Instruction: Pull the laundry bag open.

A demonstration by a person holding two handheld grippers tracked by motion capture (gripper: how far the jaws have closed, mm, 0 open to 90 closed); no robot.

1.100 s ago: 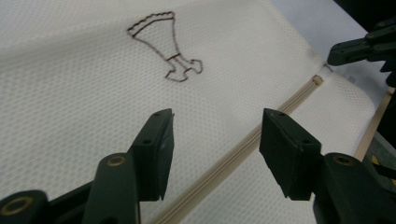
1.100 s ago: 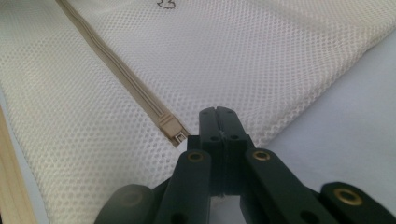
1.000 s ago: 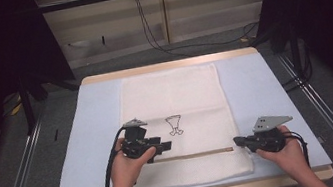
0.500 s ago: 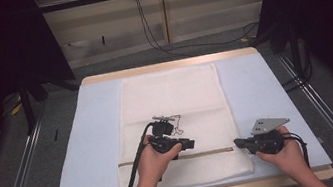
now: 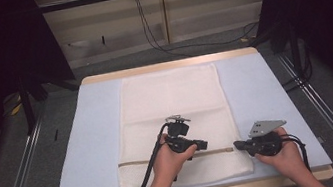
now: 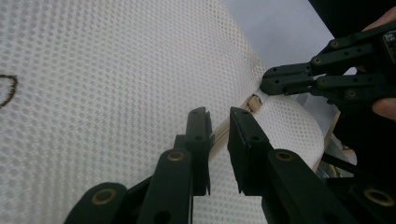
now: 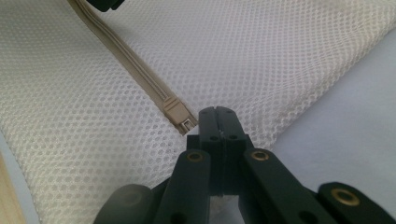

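Mesh bag [image 5: 174,122], white, flat on blue-covered worktop [image 5: 92,150]; beige zipper [image 7: 135,65] across its near end. Left tool [image 6: 219,135]: jaws slightly parted, straddling the zipper mid-bag. Right tool [image 7: 215,117]: jaws closed, pinching mesh beside the zipper's end stop.

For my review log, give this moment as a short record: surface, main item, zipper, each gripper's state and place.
surface: table with pale blue cover
main item: white mesh bag lying flat
zipper: beige zipper running across the bag's near end
left gripper: left gripper, jaws slightly apart, straddling the zipper line
right gripper: right gripper, jaws closed, pinching the mesh at the zipper's end stop
hands: one on each gripper
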